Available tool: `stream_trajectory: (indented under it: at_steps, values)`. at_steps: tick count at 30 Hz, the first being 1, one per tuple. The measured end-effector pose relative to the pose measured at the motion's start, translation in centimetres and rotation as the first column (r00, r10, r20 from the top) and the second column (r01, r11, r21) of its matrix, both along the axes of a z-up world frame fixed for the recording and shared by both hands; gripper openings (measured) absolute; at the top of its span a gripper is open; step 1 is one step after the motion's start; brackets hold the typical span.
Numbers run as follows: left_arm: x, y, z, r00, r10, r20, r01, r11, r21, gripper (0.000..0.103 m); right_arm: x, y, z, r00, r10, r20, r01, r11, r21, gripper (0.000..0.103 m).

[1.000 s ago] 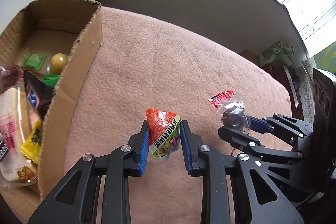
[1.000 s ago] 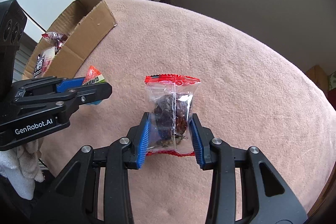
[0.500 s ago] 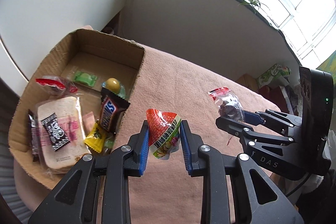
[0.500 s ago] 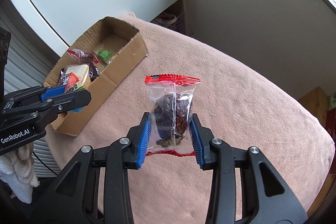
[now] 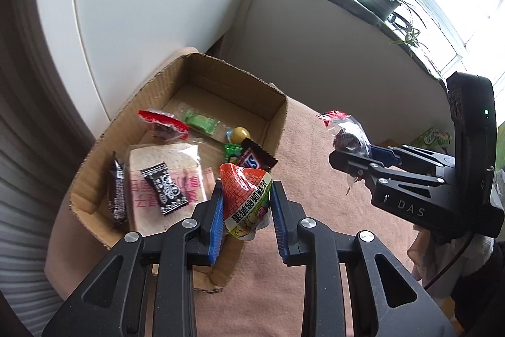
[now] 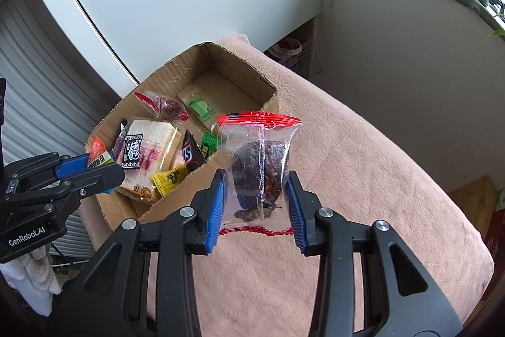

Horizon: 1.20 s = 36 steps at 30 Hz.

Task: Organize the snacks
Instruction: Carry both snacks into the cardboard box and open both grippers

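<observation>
My left gripper [image 5: 246, 207] is shut on a red and green triangular snack packet [image 5: 247, 201] and holds it in the air over the near right edge of an open cardboard box [image 5: 277, 128]. My right gripper [image 6: 257, 195] is shut on a clear red-edged packet of dark dried fruit [image 6: 258, 169], held above the pink cloth to the right of the box [image 6: 240, 65]. Each gripper shows in the other's view: the right one [image 5: 350, 153] and the left one [image 6: 94, 163].
The box holds a wrapped sandwich [image 5: 164, 179], a Snickers bar [image 5: 255, 158], a black candy [image 5: 164, 188], a green packet [image 5: 200, 122], a yellow ball candy [image 5: 241, 133] and a red-edged fruit packet [image 5: 162, 125]. Pink cloth [image 6: 363, 179] covers the table. A white wall stands behind.
Both grippers have risen and swung left toward the box with their packets still held. The box is now fully in view below them.
</observation>
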<state>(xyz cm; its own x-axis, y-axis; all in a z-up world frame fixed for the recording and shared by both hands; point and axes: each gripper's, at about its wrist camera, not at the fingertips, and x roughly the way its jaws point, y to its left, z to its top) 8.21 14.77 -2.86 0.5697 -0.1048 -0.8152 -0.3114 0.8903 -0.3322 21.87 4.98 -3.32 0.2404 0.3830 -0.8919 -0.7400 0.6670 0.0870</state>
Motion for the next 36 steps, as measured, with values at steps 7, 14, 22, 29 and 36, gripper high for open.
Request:
stream_trajectory:
  at_steps: [7, 14, 22, 29, 36]
  values:
    - [-0.5, 2.4, -0.2, 0.999, 0.04, -0.006, -0.04, 0.999, 0.003, 0.026, 0.9, 4.0, -0.1, 0.999, 0.049, 0.005, -0.049, 0.998, -0.027, 0.038]
    - [-0.2, 3.8, -1.0, 0.998, 0.056, -0.014, -0.056, 0.998, -0.004, 0.026, 2.0, 6.6, -0.9, 0.998, 0.067, -0.002, -0.067, 0.996, -0.066, 0.038]
    - [0.5, 4.5, -1.7, 0.998, 0.062, -0.021, -0.062, 0.998, -0.021, 0.026, 2.8, 8.1, -1.7, 0.997, 0.078, -0.003, -0.078, 0.991, -0.105, 0.039]
    - [0.7, 4.7, -1.9, 0.998, 0.057, -0.028, -0.058, 0.998, -0.026, 0.029, 2.9, 8.6, -1.9, 0.996, 0.087, -0.004, -0.086, 0.99, -0.109, 0.042]
    - [1.0, 4.6, -1.8, 0.997, 0.059, -0.04, -0.06, 0.998, -0.016, 0.035, 3.0, 8.5, -1.7, 0.997, 0.081, 0.004, -0.08, 0.991, -0.105, 0.051]
